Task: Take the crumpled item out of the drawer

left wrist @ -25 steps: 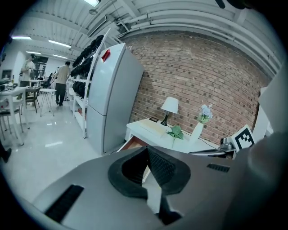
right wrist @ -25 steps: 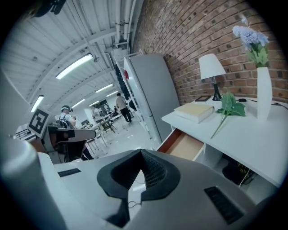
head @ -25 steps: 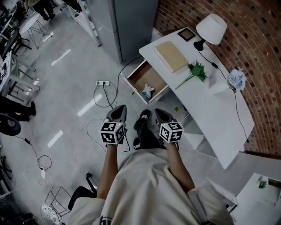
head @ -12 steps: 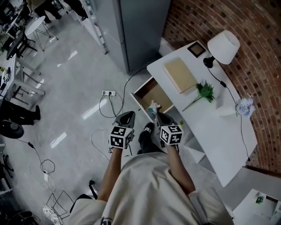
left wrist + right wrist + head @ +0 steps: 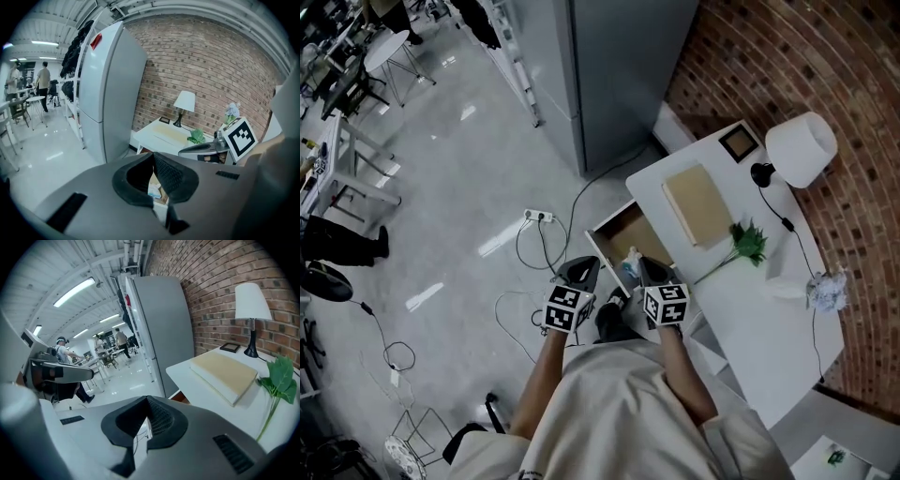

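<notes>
Right claw [image 5: 643,269] is pressed together, empty; spread it first, then dip onto the crumpled item [image 5: 630,262] beside its tip.

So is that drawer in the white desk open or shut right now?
Open: the drawer juts out from the white desk, its brown inside showing, the crumpled item lying in it.

Crumpled item [image 5: 630,263] seemingly in drawer [image 5: 628,232].
</notes>
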`<state>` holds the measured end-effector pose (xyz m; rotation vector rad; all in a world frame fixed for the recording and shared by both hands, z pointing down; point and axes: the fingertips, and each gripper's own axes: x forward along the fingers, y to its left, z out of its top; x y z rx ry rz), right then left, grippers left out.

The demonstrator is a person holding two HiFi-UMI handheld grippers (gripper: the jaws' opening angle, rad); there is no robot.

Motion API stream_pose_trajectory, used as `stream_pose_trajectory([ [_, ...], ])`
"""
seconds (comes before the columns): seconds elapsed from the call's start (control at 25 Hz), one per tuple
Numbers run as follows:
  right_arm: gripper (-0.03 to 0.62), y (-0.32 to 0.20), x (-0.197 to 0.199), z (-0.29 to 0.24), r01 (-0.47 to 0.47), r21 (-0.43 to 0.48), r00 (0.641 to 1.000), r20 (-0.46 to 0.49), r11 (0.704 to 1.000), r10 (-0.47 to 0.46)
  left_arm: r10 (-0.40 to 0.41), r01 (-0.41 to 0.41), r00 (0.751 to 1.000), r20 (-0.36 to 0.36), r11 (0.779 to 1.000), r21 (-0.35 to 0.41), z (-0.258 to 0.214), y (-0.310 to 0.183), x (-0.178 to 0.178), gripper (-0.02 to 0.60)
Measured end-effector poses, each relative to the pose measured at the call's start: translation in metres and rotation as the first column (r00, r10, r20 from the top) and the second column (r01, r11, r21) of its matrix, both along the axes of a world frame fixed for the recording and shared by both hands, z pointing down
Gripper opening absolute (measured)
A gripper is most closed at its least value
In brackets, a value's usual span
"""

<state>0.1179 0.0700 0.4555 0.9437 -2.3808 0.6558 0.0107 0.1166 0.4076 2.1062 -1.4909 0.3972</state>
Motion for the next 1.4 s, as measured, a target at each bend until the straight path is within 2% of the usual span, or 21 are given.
stream_pose_trajectory([
  [0.36,0.023,-0.034,-0.027,0.036,0.091,-0.053,0.995,-0.041,0.994,-0.093,-0.034,0.034,0.999,-0.041,0.999,-0.006,0.013,-0.041,-0.01,0.017],
  [0.56,0.023,-0.03,-0.025,0.078,0.153,-0.107,0.981,-0.103,0.982,-0.164,-0.007,0.004,0.999,-0.05,0.999,-0.044,0.03,-0.047,-0.002,0.017],
  [0.8,0.023,-0.039,-0.007,0.107,0.132,-0.156,0.973,-0.168,0.979,-0.158,0.013,-0.025,0.993,-0.121,0.995,-0.094,0.054,-0.042,0.009,0.017],
  [1.0,0.023,-0.04,0.01,0.124,0.123,-0.173,0.962,-0.222,0.977,-0.16,0.025,-0.043,0.985,-0.172,0.993,-0.105,0.068,-0.043,0.014,0.017],
  [1.16,0.025,-0.04,0.019,0.142,0.109,-0.19,0.951,-0.267,0.976,-0.158,0.072,-0.092,0.983,-0.169,0.989,-0.118,0.09,-0.046,0.012,0.017],
  [1.4,0.023,-0.029,0.046,0.181,0.014,-0.235,0.946,-0.312,0.972,-0.089,0.166,-0.186,0.976,-0.144,0.973,-0.135,0.129,-0.048,0.018,0.017],
])
